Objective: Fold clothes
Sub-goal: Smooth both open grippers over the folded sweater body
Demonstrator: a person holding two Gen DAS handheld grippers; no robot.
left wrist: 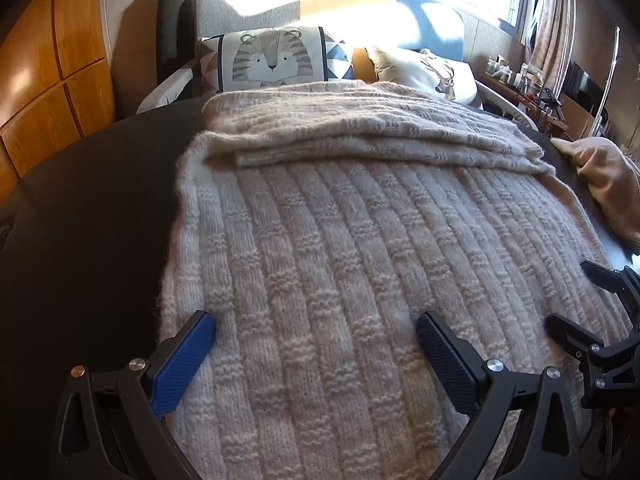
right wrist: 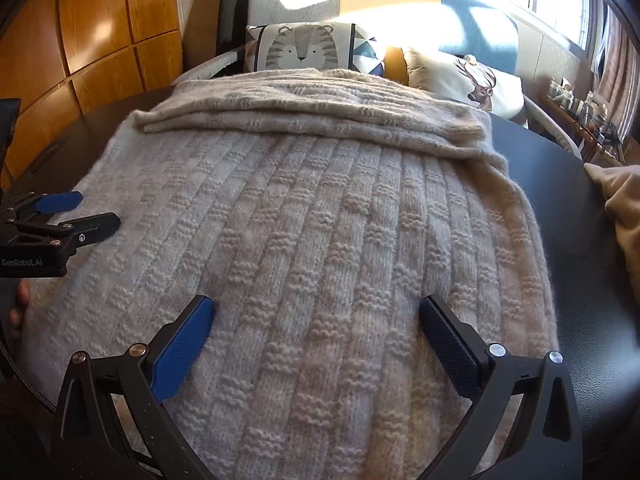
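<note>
A pale beige ribbed knit sweater (left wrist: 352, 248) (right wrist: 320, 232) lies flat on a round black table (left wrist: 92, 208) (right wrist: 592, 264). Its far part is folded back on itself into a thick layered band (left wrist: 360, 132) (right wrist: 312, 112). My left gripper (left wrist: 316, 328) stands open just above the near left part of the knit, with nothing between its blue pads. My right gripper (right wrist: 316, 316) is open too, over the near right part. Each gripper shows in the other's view: the right one (left wrist: 576, 300) at the right edge, the left one (right wrist: 94, 208) at the left edge, both open.
A tan garment (left wrist: 604, 184) (right wrist: 624, 216) lies at the table's right edge. Behind the table stand a tiger-print cushion (left wrist: 272, 60) (right wrist: 306, 48), a deer-print pillow (left wrist: 432, 72) (right wrist: 472, 84), a sofa, wooden cabinets (left wrist: 48, 60) on the left and a cluttered shelf (left wrist: 532, 84) by the window.
</note>
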